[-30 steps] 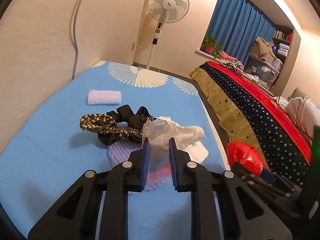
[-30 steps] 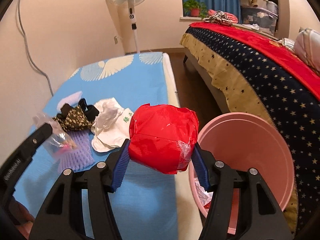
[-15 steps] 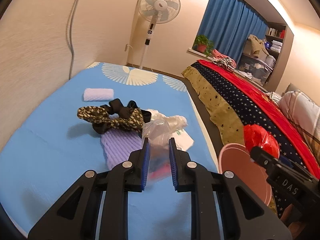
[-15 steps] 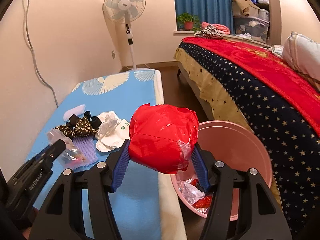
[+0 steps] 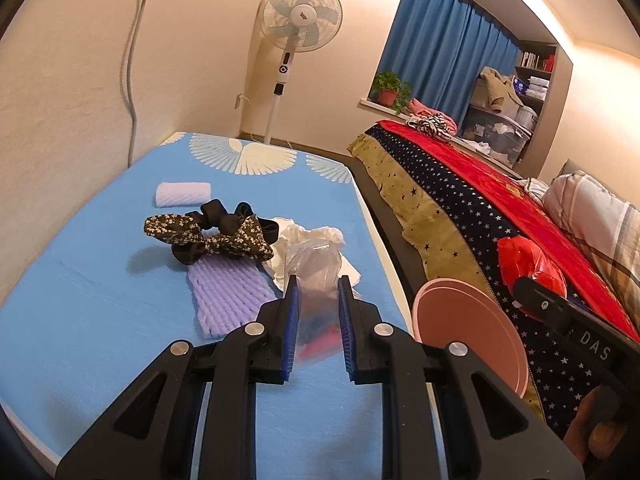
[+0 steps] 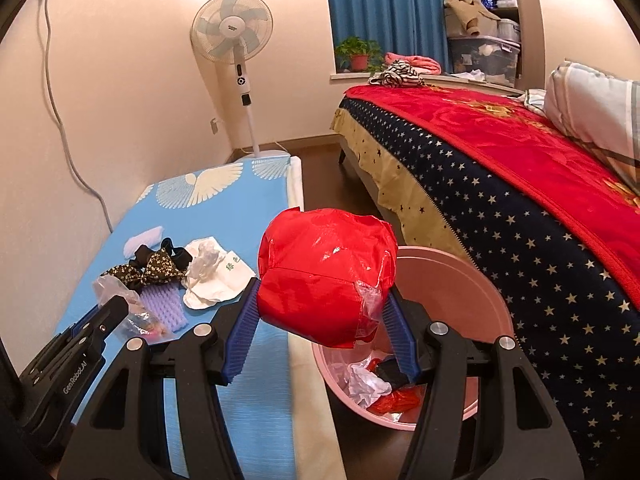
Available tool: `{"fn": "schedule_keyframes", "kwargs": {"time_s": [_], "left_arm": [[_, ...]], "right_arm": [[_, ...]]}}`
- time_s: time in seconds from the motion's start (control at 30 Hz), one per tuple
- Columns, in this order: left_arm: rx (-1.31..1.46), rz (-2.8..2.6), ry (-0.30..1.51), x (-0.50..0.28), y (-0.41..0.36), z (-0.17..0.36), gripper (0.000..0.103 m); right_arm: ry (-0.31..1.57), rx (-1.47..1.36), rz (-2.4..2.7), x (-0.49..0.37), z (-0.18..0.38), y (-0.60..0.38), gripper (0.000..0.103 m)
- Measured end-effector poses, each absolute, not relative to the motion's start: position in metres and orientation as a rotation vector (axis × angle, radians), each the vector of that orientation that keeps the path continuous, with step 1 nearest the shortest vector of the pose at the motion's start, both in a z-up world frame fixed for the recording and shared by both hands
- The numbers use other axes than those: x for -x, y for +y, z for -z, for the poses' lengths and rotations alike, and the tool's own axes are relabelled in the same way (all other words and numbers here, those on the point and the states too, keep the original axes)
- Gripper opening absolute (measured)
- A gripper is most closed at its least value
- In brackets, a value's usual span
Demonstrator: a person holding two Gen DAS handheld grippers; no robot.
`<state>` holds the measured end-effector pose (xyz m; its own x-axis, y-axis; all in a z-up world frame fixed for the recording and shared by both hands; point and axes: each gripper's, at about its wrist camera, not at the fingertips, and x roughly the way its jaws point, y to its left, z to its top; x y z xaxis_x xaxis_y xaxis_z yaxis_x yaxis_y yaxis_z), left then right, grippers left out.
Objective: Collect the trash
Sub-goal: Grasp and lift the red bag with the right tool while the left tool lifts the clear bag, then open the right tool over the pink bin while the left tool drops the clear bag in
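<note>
My left gripper (image 5: 317, 284) is shut on a clear plastic bag (image 5: 316, 264) with reddish scraps inside, held above the blue mat (image 5: 100, 320). In the right wrist view the same bag (image 6: 120, 296) shows at the lower left. My right gripper (image 6: 322, 294) is shut on a crumpled red plastic bag (image 6: 324, 264), which hangs over the left rim of a pink bin (image 6: 460, 280) on the floor. Crumpled white and red trash lies in the bin. From the left wrist the red bag (image 5: 528, 264) appears just beyond the bin (image 5: 472, 332).
On the mat lie a white crumpled bag (image 5: 308, 240), a purple foam net (image 5: 228, 296), a floral and black cloth band (image 5: 212, 236) and a white foam roll (image 5: 183, 194). A bed (image 6: 520, 184) stands right of the bin, a fan (image 5: 300, 16) at the back.
Both grippers have pulled back and risen with their bags. The right one carried the red bag toward the pink bin, whose inside now shows. The bin has come into the left view.
</note>
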<state>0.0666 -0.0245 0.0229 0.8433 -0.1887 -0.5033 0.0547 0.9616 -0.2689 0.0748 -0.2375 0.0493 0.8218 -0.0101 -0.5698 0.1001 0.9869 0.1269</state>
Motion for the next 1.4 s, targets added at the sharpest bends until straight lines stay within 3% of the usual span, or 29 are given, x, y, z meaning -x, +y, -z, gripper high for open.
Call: {"fn": "schedule_keyframes", "kwargs": {"time_s": [1.4], "left_arm": [[0.2,0.225,0.552,-0.08,-0.072,-0.015,0.019]], "right_arm": [[0.551,-0.196,0.191,-0.074,-0.049,-0.28,0.059]]}}
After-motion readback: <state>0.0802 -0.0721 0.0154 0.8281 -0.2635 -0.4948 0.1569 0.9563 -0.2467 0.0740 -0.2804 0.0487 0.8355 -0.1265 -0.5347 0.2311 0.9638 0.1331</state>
